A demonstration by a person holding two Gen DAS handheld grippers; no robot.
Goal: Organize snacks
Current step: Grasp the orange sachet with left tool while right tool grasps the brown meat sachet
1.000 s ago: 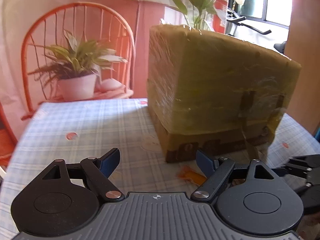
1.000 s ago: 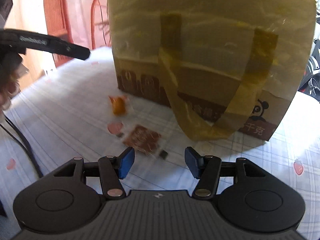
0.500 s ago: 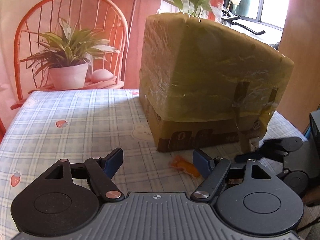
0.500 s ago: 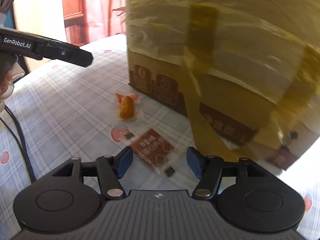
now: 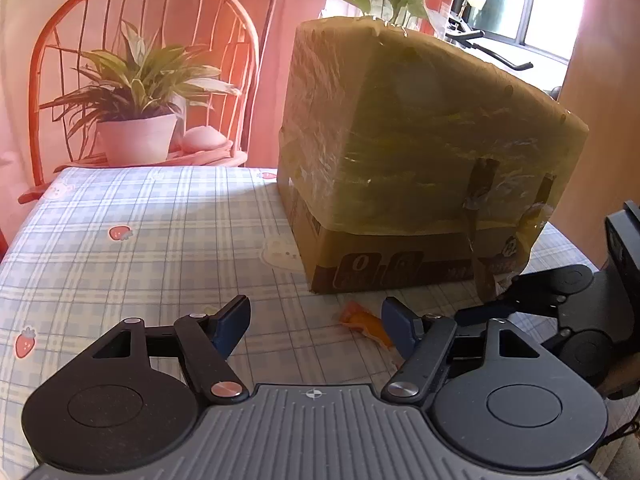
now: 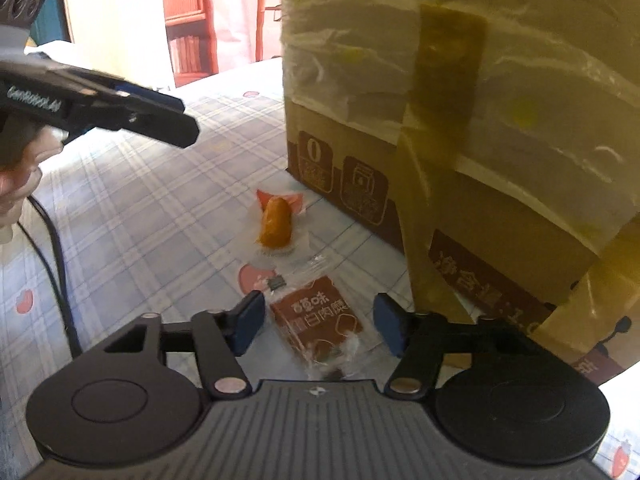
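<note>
An orange snack in clear wrap (image 5: 366, 322) (image 6: 276, 224) lies on the plaid tablecloth (image 5: 140, 240) by the front corner of a plastic-wrapped cardboard box (image 5: 420, 160) (image 6: 480, 120). A flat brown snack packet (image 6: 316, 324) lies nearer, between the fingers of my right gripper (image 6: 320, 322). Its jaws are closing but the pads stand clear of the packet. My left gripper (image 5: 316, 326) hovers over the cloth, jaws closing, with the orange snack just inside its right finger (image 5: 396, 328) and untouched. Each gripper shows in the other's view, the right gripper (image 5: 500, 304) low and the left gripper (image 6: 176, 124) higher.
The tall box fills the table's right half. Behind the table stands an orange chair (image 5: 60, 40) bearing a potted plant (image 5: 136, 136). A black cable (image 6: 56, 260) trails across the cloth on the left, below a hand (image 6: 16, 188).
The right gripper has come in over the brown packet, which now lies between its fingers. The left gripper's jaws have narrowed, and the orange snack sits closer to its right finger.
</note>
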